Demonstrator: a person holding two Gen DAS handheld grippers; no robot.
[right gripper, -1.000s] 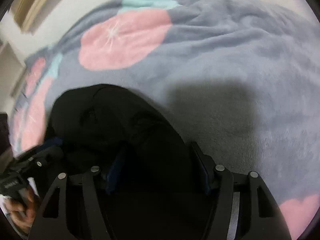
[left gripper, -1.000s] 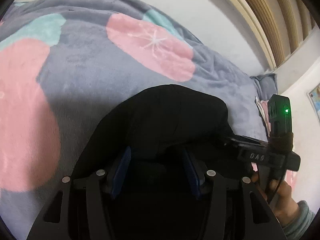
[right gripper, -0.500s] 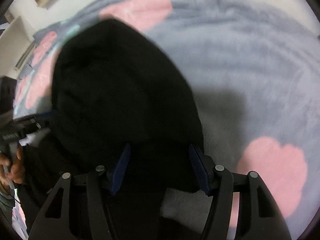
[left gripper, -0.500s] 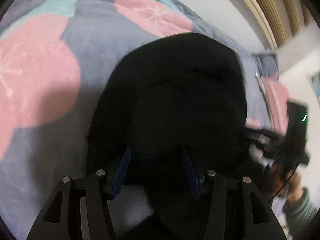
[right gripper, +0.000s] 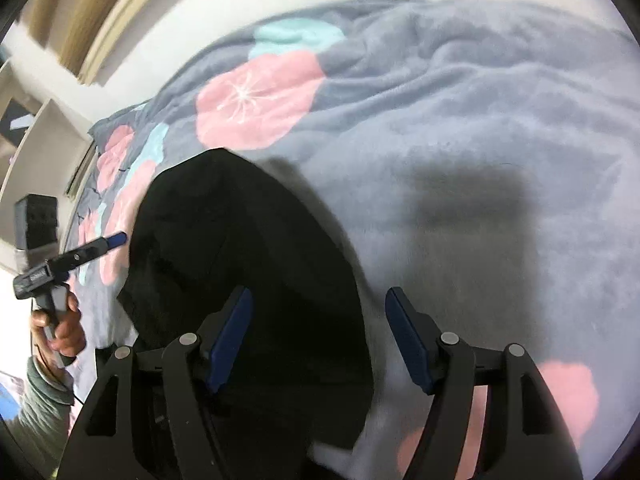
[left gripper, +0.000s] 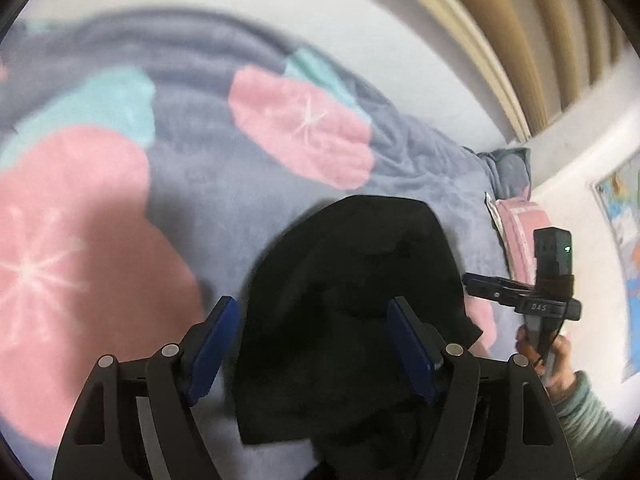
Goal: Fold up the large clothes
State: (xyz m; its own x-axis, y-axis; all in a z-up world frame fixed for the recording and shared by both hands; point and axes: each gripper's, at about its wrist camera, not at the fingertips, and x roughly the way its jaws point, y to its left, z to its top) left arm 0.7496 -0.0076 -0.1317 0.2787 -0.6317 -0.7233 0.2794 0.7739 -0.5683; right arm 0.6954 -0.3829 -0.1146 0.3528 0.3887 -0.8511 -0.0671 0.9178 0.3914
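A black garment (left gripper: 352, 280) lies folded in a rounded heap on the grey fleece blanket (left gripper: 200, 184). My left gripper (left gripper: 314, 340) hovers over its near part. The jaws are opening, and the blue pads (left gripper: 218, 340) stand wide and clear of the cloth. In the right wrist view the same garment (right gripper: 240, 240) lies left of centre. My right gripper (right gripper: 320, 338) hangs above the garment's right edge. Its jaws are also opening, with nothing pinched between them. Each view shows the other gripper off to the side, held in a hand (left gripper: 548, 356).
The blanket (right gripper: 460, 120) has pink and teal flowers and covers the whole bed. A grey pillow (left gripper: 508, 168) and a pink folded item (left gripper: 516, 236) lie by the wall. Wooden slats (left gripper: 520, 40) run along the wall behind the bed. Shelves (right gripper: 44, 128) stand at the far left.
Both grippers held the black cloth and swung it forward over itself. Now both have let go, opened wide and lifted away, and the garment lies folded on the blanket.
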